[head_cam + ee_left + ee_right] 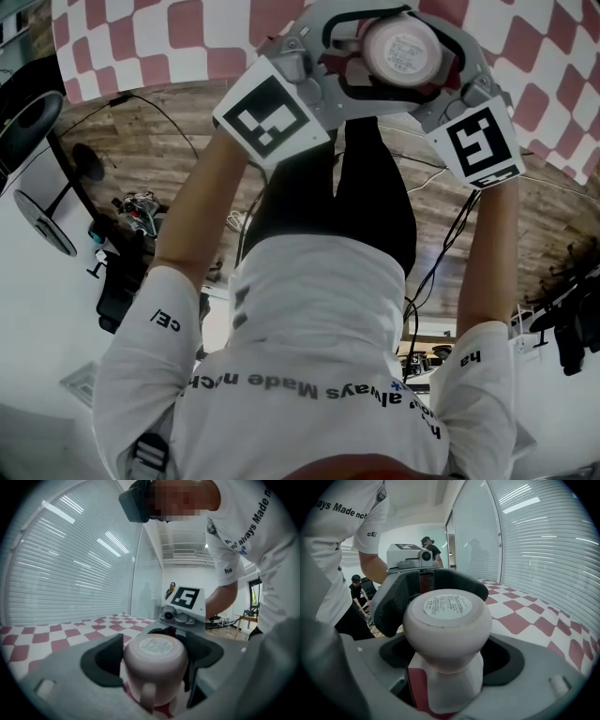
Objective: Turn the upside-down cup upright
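Note:
A pale pink cup (403,52) stands upside down on the red-and-white checked cloth (169,37), its base with a white label facing up. My left gripper (152,665) reaches in from one side and stands open, the cup (154,660) between its black pads and the handle (147,699) turned toward its camera. From the opposite side my right gripper (447,660) also stands open around the cup (446,625), with dark gaps showing on both sides. In the head view the two marker cubes (272,112) (483,141) flank the cup.
The checked table's near edge runs just in front of the person's arms. Below it lies a wooden floor (169,159) with cables, stands and gear. Window blinds (61,573) line one side. Other people (358,590) stand in the background.

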`<action>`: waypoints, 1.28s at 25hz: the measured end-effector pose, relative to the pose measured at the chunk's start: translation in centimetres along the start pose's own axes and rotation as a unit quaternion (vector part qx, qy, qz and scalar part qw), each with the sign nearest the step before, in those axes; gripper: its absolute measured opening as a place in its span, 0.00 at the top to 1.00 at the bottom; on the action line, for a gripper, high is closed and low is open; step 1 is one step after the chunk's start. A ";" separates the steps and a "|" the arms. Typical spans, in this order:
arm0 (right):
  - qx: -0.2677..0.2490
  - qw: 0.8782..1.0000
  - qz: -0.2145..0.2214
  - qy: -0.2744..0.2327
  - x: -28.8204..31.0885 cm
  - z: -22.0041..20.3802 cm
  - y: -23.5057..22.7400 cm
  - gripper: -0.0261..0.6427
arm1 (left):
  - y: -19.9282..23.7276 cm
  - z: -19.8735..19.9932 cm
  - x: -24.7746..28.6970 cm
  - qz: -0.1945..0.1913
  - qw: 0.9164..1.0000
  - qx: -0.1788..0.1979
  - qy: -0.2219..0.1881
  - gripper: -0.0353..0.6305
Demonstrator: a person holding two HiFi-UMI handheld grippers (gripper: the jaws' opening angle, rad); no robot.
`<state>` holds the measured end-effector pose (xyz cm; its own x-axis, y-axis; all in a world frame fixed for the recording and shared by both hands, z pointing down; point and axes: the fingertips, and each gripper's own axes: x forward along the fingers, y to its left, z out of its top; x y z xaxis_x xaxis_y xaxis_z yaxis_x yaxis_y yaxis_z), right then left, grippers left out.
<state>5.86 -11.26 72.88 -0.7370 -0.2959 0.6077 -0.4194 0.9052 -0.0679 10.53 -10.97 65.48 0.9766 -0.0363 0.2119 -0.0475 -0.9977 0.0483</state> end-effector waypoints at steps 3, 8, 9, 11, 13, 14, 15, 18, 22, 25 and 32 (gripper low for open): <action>0.000 1.000 0.000 0.003 0.3 -0.3 0.0 0.33 | 0.0 -0.5 -0.1 0.000 1.000 -0.003 -0.001 0.32; -0.001 1.000 0.001 -0.005 0.2 -0.3 0.1 0.33 | -0.1 -0.5 -0.1 0.000 1.000 -0.004 -0.010 0.32; -0.002 1.000 0.000 -0.005 0.2 -0.3 0.0 0.33 | -0.1 -0.5 -0.1 0.000 1.000 -0.003 -0.010 0.32; -0.004 1.000 -0.001 -0.001 0.2 -0.4 0.0 0.33 | -0.1 -0.5 0.0 0.001 1.000 0.001 -0.009 0.31; -0.010 1.000 -0.006 0.001 0.3 -0.4 0.0 0.33 | -0.2 -0.6 -0.1 0.002 1.000 0.007 -0.008 0.31; -0.012 1.000 -0.008 0.002 0.4 -0.5 0.0 0.33 | -0.2 -0.7 -0.1 0.003 1.000 0.009 -0.008 0.31; -0.012 1.000 -0.009 0.003 0.4 -0.5 0.0 0.32 | -0.2 -0.7 -0.1 0.004 1.000 0.010 -0.008 0.31; -0.006 1.000 -0.016 0.002 0.3 -0.5 0.0 0.32 | -0.2 -0.8 -0.1 0.006 1.000 0.011 0.000 0.31; -0.001 1.000 -0.022 -0.001 -0.9 0.1 -0.2 0.26 | 0.0 -0.1 -0.4 0.028 0.999 0.019 0.005 0.29; -0.007 1.000 -0.022 -0.004 -2.3 0.9 0.2 0.25 | 0.4 1.3 -1.3 0.048 0.999 0.013 -0.005 0.29; 0.002 0.998 -0.043 -0.042 -7.7 4.4 1.2 0.30 | -0.3 6.7 -4.0 0.087 0.996 -0.008 -0.027 0.30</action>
<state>8.66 -9.28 64.63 -0.7404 -0.3969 0.5425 -0.4843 0.8746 -0.0211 8.06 -10.87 58.05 0.9633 -0.2111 0.1658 -0.2192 -0.9752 0.0322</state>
